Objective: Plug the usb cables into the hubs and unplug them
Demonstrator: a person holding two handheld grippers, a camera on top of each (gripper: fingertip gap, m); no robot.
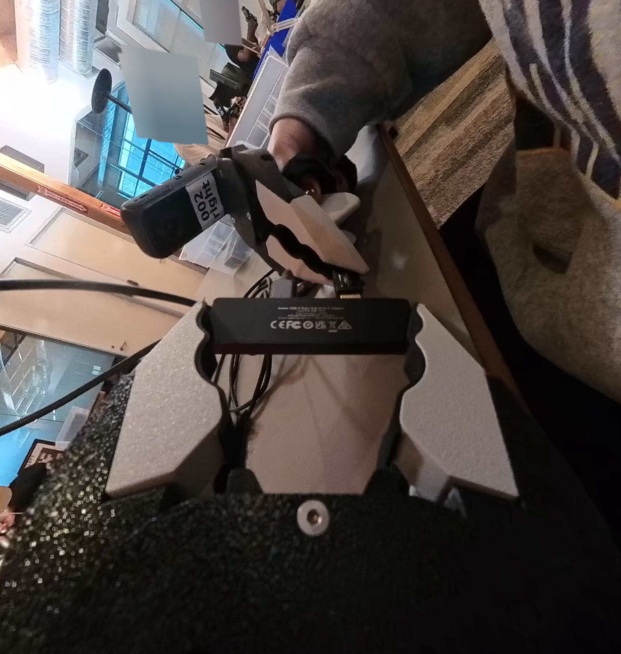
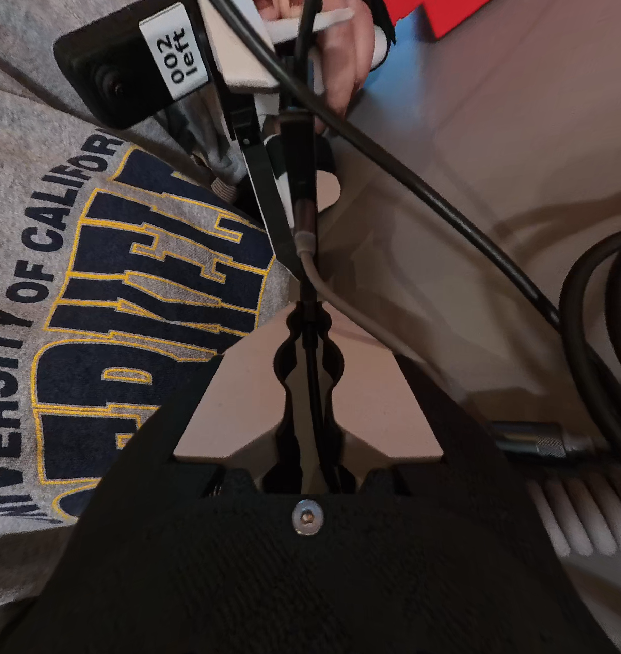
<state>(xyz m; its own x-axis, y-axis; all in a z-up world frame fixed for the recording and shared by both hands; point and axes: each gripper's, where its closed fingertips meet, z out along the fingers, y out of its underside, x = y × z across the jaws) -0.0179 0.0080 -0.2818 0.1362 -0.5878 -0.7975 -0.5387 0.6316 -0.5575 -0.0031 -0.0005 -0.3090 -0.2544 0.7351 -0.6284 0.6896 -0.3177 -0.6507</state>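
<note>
My left gripper (image 1: 311,312) is shut on a black usb hub (image 1: 311,327), clamping it end to end and holding it above the table. A black cable (image 1: 89,285) leaves the hub's left end. My right gripper (image 1: 341,274) comes in from above and is shut on a black usb plug (image 1: 348,286), whose metal tip sits at the hub's upper edge. In the right wrist view my right gripper (image 2: 308,311) pinches the plug's black cable (image 2: 314,389). The hub (image 2: 266,198) shows there edge-on. A dark connector with a grey cable (image 2: 303,212) lies beside it.
The white table (image 1: 401,219) has a wooden edge (image 1: 443,247) on the right. The person's grey sweatshirt (image 2: 89,283) is close behind. Loose dark cables (image 1: 252,382) hang under the hub. A coiled black cable (image 2: 602,318) and a metal connector (image 2: 535,442) lie at the right.
</note>
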